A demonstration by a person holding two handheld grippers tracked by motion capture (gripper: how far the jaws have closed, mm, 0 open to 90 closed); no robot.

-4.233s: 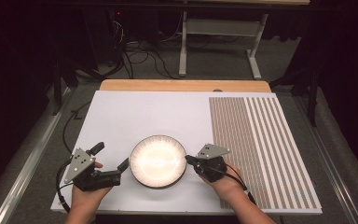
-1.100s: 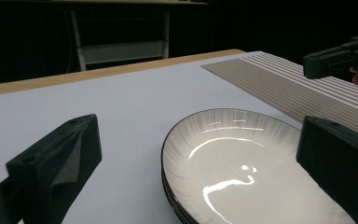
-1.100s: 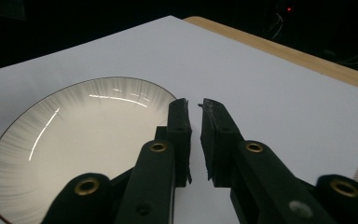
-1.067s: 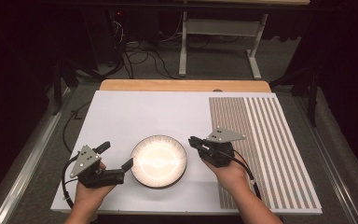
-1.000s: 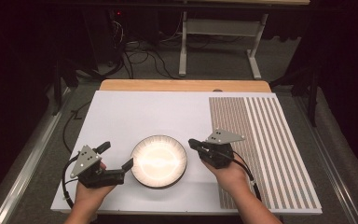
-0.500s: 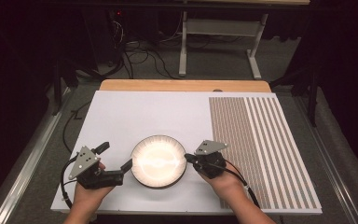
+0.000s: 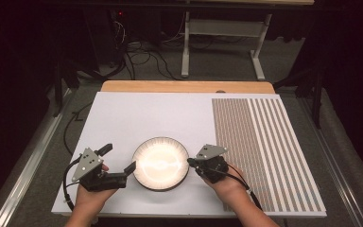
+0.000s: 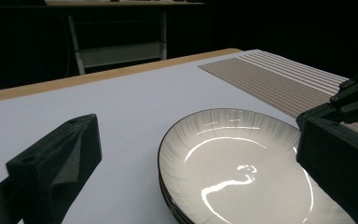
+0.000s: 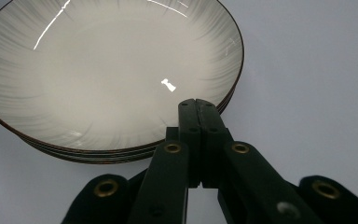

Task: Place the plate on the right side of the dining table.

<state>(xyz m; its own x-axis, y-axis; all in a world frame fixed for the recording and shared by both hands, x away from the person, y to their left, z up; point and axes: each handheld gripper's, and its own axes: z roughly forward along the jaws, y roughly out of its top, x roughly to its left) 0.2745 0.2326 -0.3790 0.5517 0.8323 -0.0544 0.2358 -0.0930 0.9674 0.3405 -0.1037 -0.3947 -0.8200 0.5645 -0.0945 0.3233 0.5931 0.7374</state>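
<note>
A stack of shallow white plates with dark rims [image 7: 160, 163] [image 8: 233, 158] [image 9: 98, 70] lies on the white board near its front edge. My left gripper [image 7: 118, 158] [image 8: 196, 135] is just left of the stack. Its jaws stand wide open, one finger [image 8: 56, 158] over the bare board and the other [image 8: 340, 163] over the plate's near edge. My right gripper [image 7: 192, 162] [image 9: 196, 103] is at the stack's right rim, shut with nothing between its jaws, and its tip reaches just over the top plate's edge.
The white board [image 7: 146, 113] covers the table, with a brown-striped mat [image 7: 264, 137] on its right part. A wooden table edge [image 7: 184, 86] runs along the back. Beyond it are a metal table frame [image 7: 222, 28] and cables on the floor [image 7: 137, 52].
My right gripper has sunk and come in toward the plates' right rim, still shut. The left gripper has stayed beside the stack with its jaws open.
</note>
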